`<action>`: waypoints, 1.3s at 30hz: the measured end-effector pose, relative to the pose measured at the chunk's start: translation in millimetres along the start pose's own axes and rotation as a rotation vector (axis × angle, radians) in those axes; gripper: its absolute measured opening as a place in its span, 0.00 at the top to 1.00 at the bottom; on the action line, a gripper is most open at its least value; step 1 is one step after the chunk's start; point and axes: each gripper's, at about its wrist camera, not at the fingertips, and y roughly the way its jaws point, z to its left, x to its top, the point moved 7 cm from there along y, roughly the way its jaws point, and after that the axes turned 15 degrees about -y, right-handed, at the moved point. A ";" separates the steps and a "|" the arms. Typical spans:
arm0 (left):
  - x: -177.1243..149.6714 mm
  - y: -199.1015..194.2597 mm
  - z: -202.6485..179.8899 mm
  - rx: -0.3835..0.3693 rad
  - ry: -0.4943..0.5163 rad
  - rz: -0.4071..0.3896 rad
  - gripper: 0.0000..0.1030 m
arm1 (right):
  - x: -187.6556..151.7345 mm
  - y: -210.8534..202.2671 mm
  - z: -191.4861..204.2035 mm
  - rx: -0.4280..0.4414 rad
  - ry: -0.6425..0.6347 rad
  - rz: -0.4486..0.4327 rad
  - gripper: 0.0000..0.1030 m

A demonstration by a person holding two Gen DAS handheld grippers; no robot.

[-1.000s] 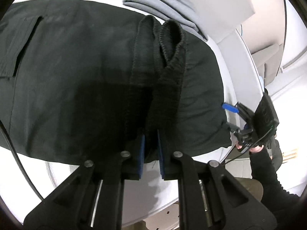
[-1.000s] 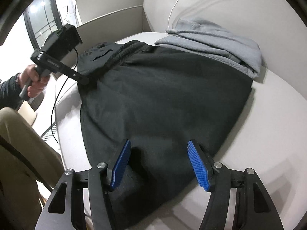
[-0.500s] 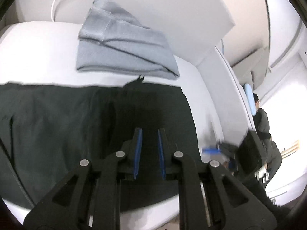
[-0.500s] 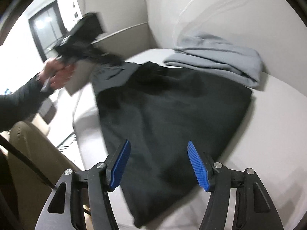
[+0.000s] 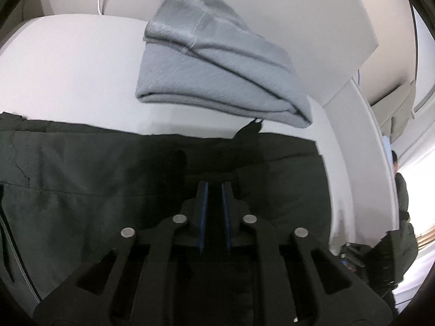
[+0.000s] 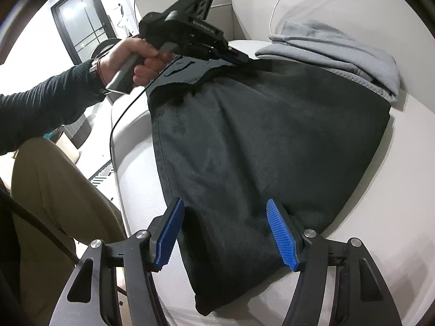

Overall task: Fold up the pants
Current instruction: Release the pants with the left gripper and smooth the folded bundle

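Right wrist: dark folded pants (image 6: 261, 146).

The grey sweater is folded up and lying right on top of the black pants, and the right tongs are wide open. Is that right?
Almost. The grey sweater is folded, but it lies behind the black pants on the sofa cushion, overlapping only their far edge; the left wrist view shows cushion between them. The right tongs are indeed wide open.
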 end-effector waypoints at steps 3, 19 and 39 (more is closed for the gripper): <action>-2.7 0.8 4.9 -0.016 0.007 -0.001 0.94 | -3.6 0.4 1.3 -0.012 -0.031 0.011 0.33; -60.4 -214.3 73.9 -0.160 0.057 -0.373 0.22 | -31.6 -52.6 -131.0 0.018 0.659 -0.292 0.31; -76.2 -283.2 156.4 -0.152 -0.125 -0.509 0.22 | 6.4 11.0 -139.9 -0.042 0.616 -0.163 0.86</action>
